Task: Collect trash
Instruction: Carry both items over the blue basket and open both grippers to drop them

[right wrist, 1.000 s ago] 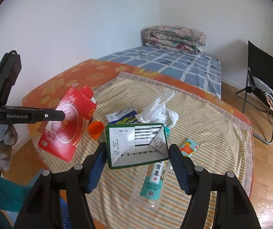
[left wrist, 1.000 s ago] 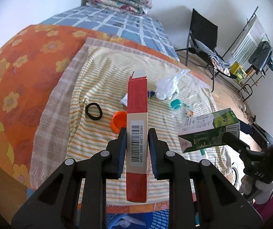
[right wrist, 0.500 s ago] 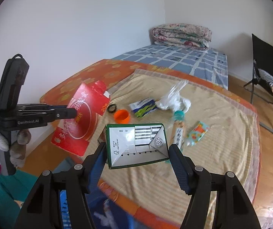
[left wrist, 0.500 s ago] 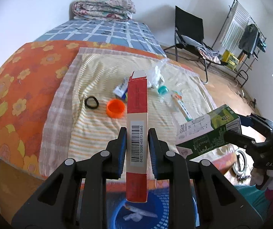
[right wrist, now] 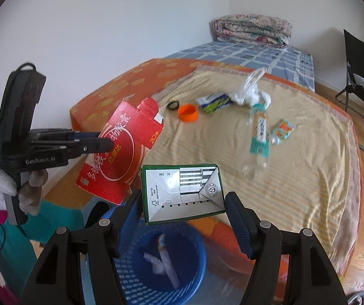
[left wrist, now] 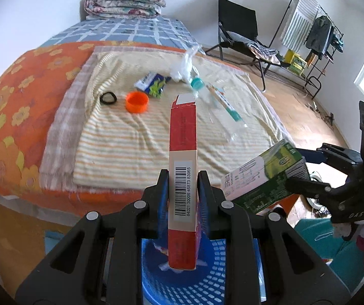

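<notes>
Red flat cardboard box (left wrist: 182, 178) and green carton (right wrist: 182, 190) sit clamped in jaws above blue mesh basket (right wrist: 194, 261).

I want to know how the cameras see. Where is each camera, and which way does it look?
Left wrist: sits on the left gripper, looking along its fingers over the bed; it clamps a flat red cardboard box, right gripper at the side.
Right wrist: sits on the right gripper, clamping a green-and-white carton; left gripper and gloved hand show.
Shared: round blue plastic basket, orange plastic cap.
</notes>
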A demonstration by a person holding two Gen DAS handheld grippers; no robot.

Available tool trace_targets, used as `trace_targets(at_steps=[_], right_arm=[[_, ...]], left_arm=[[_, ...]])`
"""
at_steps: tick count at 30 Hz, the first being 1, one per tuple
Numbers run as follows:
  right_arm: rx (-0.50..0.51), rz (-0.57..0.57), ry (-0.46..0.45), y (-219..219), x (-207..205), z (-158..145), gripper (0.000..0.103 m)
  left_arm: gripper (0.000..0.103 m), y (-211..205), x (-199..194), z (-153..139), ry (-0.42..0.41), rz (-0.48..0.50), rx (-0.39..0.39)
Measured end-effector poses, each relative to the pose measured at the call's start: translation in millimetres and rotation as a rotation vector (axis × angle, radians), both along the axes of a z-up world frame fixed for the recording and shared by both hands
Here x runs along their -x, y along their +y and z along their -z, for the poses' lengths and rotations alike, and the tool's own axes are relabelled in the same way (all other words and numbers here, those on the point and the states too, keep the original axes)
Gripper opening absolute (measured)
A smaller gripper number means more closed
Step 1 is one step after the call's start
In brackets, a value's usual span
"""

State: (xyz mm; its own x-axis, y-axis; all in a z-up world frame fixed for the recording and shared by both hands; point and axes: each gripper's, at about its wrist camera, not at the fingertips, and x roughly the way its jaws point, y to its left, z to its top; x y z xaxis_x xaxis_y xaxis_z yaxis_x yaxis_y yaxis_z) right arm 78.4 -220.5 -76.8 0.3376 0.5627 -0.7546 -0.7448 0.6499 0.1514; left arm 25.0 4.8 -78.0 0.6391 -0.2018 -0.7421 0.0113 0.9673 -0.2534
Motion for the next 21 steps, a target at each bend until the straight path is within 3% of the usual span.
trace_targets(at_steps=[21], right_arm=[[0.121, -0.036, 0.107, 0, 46, 77, 0.068]], left_arm=[[0.022, -31, 45, 47, 0.083, 0.048, 0.014]])
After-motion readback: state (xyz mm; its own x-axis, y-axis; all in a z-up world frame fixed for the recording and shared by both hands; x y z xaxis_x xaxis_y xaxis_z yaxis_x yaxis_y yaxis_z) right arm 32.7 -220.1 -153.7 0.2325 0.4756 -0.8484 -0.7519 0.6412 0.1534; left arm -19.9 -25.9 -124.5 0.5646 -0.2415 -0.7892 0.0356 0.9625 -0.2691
